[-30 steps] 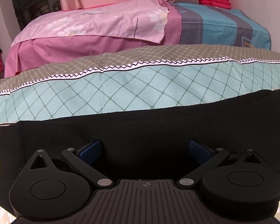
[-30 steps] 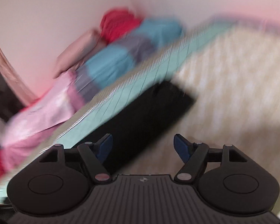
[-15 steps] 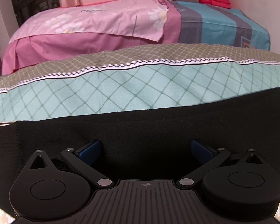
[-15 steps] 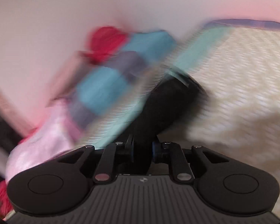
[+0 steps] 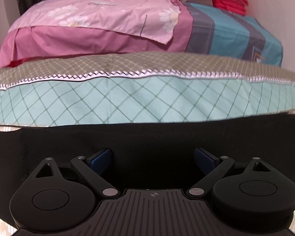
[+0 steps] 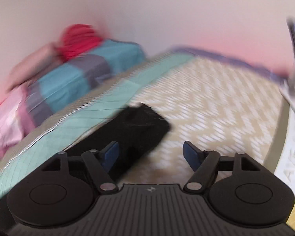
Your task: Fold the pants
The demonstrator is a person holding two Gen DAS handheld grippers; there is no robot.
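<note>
The soft, limp black pants (image 5: 147,137) lie ahead of the left gripper (image 5: 153,155), whose jaws stand apart and empty, and likely want pinching at an edge, while the right gripper (image 6: 151,153) is opening with nothing clamped.

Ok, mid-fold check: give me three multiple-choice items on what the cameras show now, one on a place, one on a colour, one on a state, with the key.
1. Where do the pants lie?
A. On the beige patterned bedspread, beside the mint quilt
B. On top of the pink bedding
C. On the floor

2. What colour are the pants?
A. Red
B. Black
C. Blue

3. How does the right gripper stand?
A. Clamped on the pants
B. Jaws apart, nothing pinched
C. Shut on the quilt

Key: 1 A, the dark cloth rests on the beige spread along the quilt's edge. 2 B, the cloth is black in both views. 3 B, the jaws are opening, the pads stand wide apart and press on nothing, with the near end of the pants below the left pad.
</note>
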